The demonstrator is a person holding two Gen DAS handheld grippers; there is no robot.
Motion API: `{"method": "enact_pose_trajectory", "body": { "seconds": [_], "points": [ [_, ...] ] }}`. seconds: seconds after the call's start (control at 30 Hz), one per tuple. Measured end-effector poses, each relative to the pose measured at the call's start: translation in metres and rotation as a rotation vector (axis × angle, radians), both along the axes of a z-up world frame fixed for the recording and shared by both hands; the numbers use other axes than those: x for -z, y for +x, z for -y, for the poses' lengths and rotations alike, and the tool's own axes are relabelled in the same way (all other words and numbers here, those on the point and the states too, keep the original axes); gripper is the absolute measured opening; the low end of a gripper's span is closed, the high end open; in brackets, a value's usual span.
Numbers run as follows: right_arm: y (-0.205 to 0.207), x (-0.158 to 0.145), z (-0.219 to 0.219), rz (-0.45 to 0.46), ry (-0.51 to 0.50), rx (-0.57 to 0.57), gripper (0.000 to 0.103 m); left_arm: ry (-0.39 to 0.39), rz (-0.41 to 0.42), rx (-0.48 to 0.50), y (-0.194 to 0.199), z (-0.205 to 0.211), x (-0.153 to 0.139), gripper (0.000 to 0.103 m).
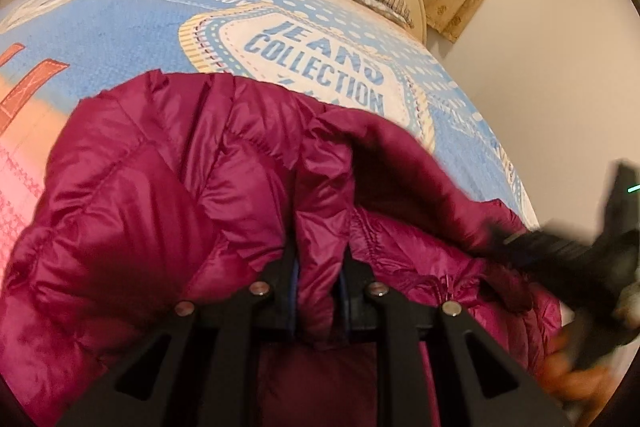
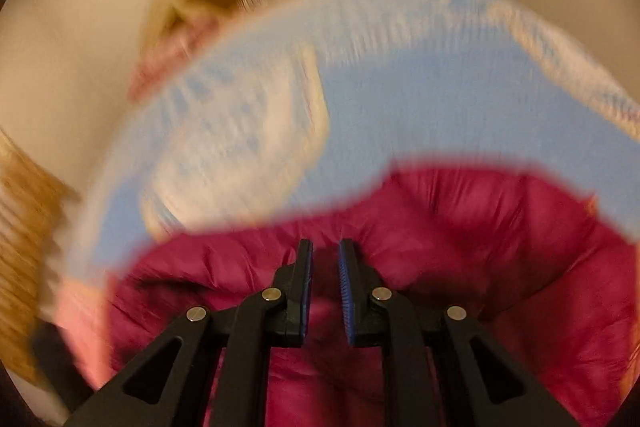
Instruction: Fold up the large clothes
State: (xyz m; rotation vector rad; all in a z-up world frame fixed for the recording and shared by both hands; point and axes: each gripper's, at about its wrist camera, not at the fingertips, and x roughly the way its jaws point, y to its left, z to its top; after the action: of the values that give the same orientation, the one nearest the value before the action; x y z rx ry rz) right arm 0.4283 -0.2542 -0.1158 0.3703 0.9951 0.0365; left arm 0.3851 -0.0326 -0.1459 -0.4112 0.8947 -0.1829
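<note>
Gripping a pinched fold of the magenta puffer jacket (image 1: 168,195), my left hand-held gripper (image 1: 318,267) has its jaws closed on the fabric. My right hand-held gripper (image 2: 325,267) hangs just above the jacket, jaws narrowly parted and holding nothing; its view is motion-blurred. The jacket lies bunched at the near edge of the bed (image 1: 140,39), on the blue printed cover. I judge folding is under way; next, the right must take a second hold.
</note>
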Motion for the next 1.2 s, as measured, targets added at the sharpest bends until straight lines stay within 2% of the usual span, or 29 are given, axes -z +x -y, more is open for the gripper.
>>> {"method": "enact_pose_trajectory", "body": {
  "seconds": [0.03,0.07,0.13,0.2,0.27,0.33,0.37,0.4,0.5,0.63,0.7,0.73,0.77,0.9,0.97,1.03,1.1,1.17,1.2],
  "points": [
    [-0.002,0.013,-0.003,0.001,-0.012,-0.017,0.013,0.019,-0.01,0.02,-0.001,0.001,-0.005,0.022],
    [-0.011,0.013,-0.004,0.066,-0.018,-0.019,0.013,0.042,-0.012,0.028,-0.003,0.001,-0.01,0.027],
    [-0.017,0.017,-0.002,0.102,-0.004,-0.025,0.013,0.089,0.015,0.016,-0.014,-0.002,-0.026,0.038],
    [-0.018,0.019,0.0,0.109,0.007,-0.022,0.013,0.13,0.099,-0.012,-0.032,-0.008,-0.053,0.052],
    [-0.018,0.02,-0.001,0.115,-0.002,-0.023,0.013,0.132,0.176,-0.016,-0.042,-0.009,-0.077,0.056],
    [-0.017,0.021,-0.004,0.119,-0.014,-0.024,0.013,0.134,0.239,-0.003,-0.038,-0.003,-0.098,0.063],
    [-0.017,0.021,-0.005,0.119,-0.022,-0.025,0.013,0.147,0.262,0.011,-0.029,0.004,-0.106,0.069],
    [-0.017,0.021,-0.004,0.12,-0.027,-0.025,0.013,0.159,0.272,0.013,-0.017,0.011,-0.11,0.071],
    [-0.019,0.016,-0.007,0.123,-0.035,-0.026,0.013,0.194,0.244,0.011,0.02,0.031,-0.099,0.071],
    [-0.02,0.016,-0.005,0.128,-0.024,-0.025,0.013,0.309,0.047,-0.007,0.055,0.041,-0.042,0.07],
    [-0.02,0.016,-0.004,0.13,-0.019,-0.024,0.013,0.329,-0.027,-0.013,0.056,0.036,-0.01,0.073],
    [-0.02,0.016,-0.004,0.132,-0.011,-0.023,0.013,0.286,-0.035,-0.011,0.057,0.031,0.001,0.074],
    [-0.02,0.016,-0.003,0.133,-0.003,-0.022,0.013,0.272,-0.001,-0.018,0.051,0.028,0.001,0.074],
    [-0.02,0.017,0.002,0.128,0.034,-0.016,0.013,0.344,0.004,-0.005,0.052,0.04,0.004,0.078],
    [-0.02,0.011,0.004,0.105,0.058,-0.02,0.013,0.344,0.008,-0.005,0.053,0.039,0.004,0.078],
    [-0.031,-0.007,0.014,0.153,0.11,-0.014,0.013,0.328,0.012,-0.006,0.054,0.036,0.004,0.078],
    [-0.042,-0.024,0.024,0.211,0.08,0.025,0.013,0.333,0.012,-0.006,0.055,0.036,0.006,0.078],
    [-0.041,-0.026,0.03,0.181,-0.013,0.052,0.013,0.342,0.011,-0.006,0.057,0.04,0.005,0.078],
    [-0.035,-0.019,0.032,0.134,-0.042,0.037,0.013,0.341,0.012,-0.007,0.057,0.04,0.005,0.078]
  ]
}}
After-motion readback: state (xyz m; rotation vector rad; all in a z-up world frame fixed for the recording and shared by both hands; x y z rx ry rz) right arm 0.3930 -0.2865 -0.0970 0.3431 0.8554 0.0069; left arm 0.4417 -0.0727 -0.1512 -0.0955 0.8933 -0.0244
